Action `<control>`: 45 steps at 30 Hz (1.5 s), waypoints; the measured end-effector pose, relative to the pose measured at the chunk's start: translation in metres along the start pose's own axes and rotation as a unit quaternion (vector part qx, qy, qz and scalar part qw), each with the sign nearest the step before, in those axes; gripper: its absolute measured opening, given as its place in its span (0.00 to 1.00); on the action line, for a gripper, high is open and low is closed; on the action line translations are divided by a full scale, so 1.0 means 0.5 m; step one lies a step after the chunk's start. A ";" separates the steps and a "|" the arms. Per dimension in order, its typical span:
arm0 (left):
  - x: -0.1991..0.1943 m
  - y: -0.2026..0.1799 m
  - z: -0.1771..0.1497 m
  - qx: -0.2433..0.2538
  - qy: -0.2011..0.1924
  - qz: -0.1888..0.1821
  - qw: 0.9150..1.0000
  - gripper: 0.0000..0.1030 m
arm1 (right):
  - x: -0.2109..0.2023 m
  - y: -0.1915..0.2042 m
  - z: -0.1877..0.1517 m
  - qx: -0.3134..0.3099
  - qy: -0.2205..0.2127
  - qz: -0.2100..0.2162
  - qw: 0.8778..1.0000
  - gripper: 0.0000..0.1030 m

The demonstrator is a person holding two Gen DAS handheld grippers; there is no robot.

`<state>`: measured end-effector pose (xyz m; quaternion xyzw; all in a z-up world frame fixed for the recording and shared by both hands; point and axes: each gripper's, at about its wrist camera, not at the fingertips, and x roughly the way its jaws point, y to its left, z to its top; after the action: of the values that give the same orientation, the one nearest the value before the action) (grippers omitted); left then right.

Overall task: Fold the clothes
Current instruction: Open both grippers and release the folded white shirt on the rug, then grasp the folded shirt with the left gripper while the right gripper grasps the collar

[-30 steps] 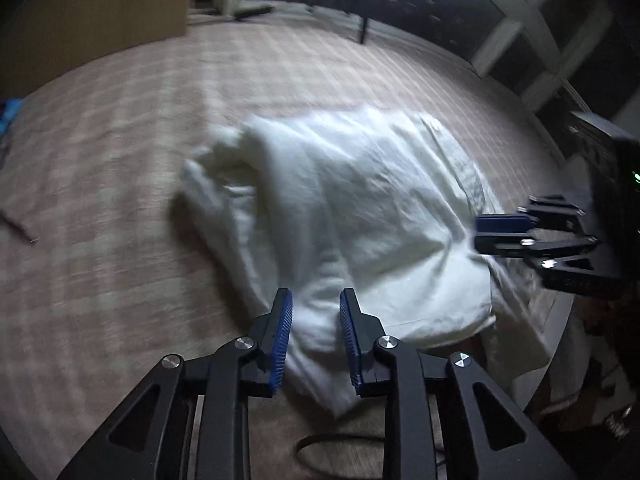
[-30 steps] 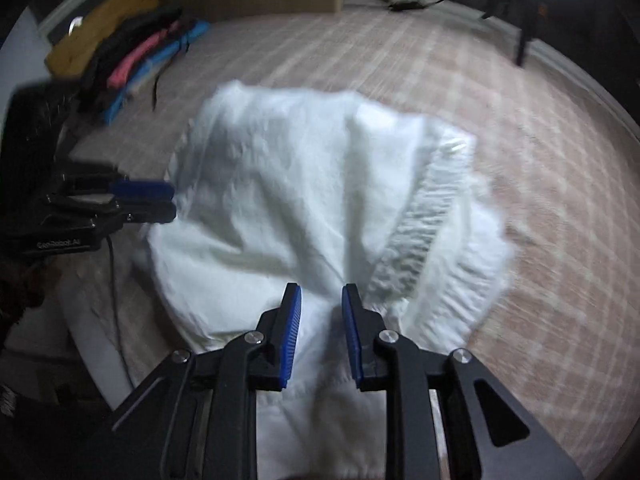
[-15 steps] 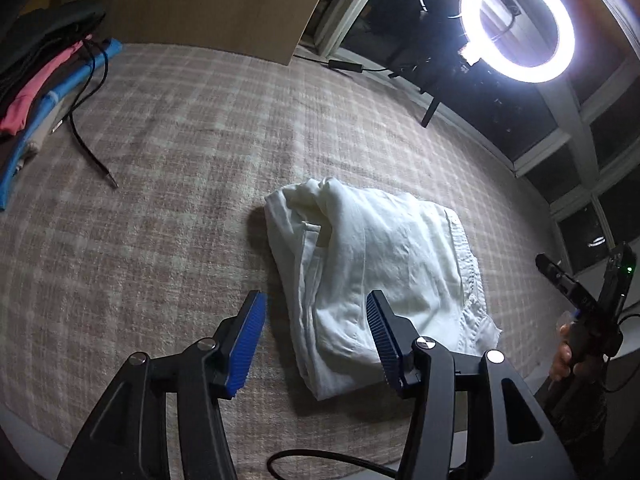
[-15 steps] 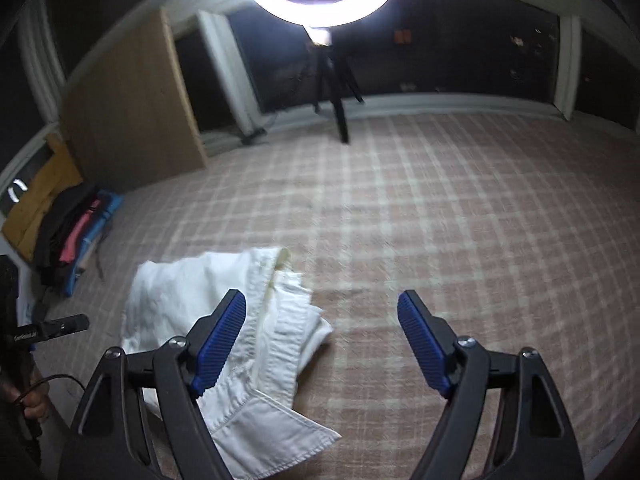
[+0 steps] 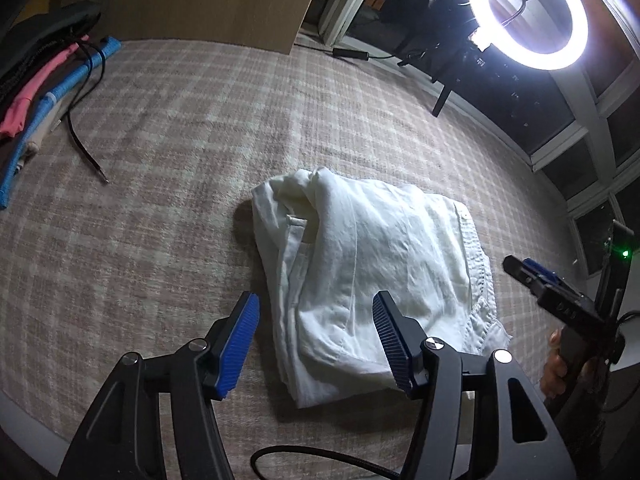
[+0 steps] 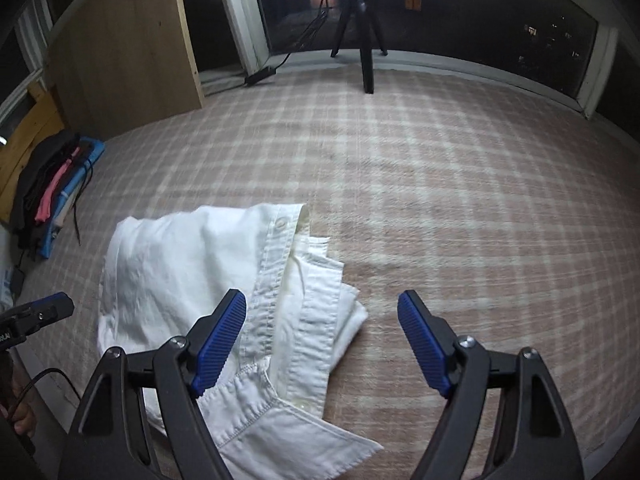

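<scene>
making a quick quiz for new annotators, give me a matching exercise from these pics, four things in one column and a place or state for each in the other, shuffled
Things
1. white shirt
2. ring light
3. stack of clothes
4. left gripper

Places or states
A. glowing by the dark window
B. open, holding nothing
C. folded in the middle of the checked cover
D. piled at the far left edge, beside the wooden panel

Pairs: 1-C, 2-A, 3-D, 4-B

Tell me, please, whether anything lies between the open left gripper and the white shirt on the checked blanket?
Nothing visible does. The left gripper hangs open just above the white shirt's near edge, with only bare checked blanket around it.
</scene>
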<state>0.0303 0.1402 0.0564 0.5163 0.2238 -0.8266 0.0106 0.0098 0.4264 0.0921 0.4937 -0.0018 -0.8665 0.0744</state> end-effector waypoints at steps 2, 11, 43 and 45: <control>0.004 -0.004 0.000 0.006 0.003 0.009 1.000 0.55 | 0.010 0.005 -0.002 -0.008 0.006 -0.008 1.000 0.76; 0.057 0.008 0.029 -0.021 0.032 0.000 0.999 0.57 | 0.048 -0.036 -0.004 -0.001 0.037 0.041 0.998 0.76; 0.142 -0.029 0.049 -0.013 0.043 -0.028 0.999 0.24 | 0.071 -0.006 -0.024 -0.051 0.086 0.230 0.968 0.27; 0.140 -0.034 0.050 -0.013 0.036 -0.033 0.999 0.14 | 0.064 -0.008 -0.020 -0.043 0.083 0.241 0.966 0.22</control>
<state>-0.0279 0.1611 0.0118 0.5380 0.2514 -0.8044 -0.0180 0.0018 0.4271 0.0594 0.5451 -0.0772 -0.7783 0.3020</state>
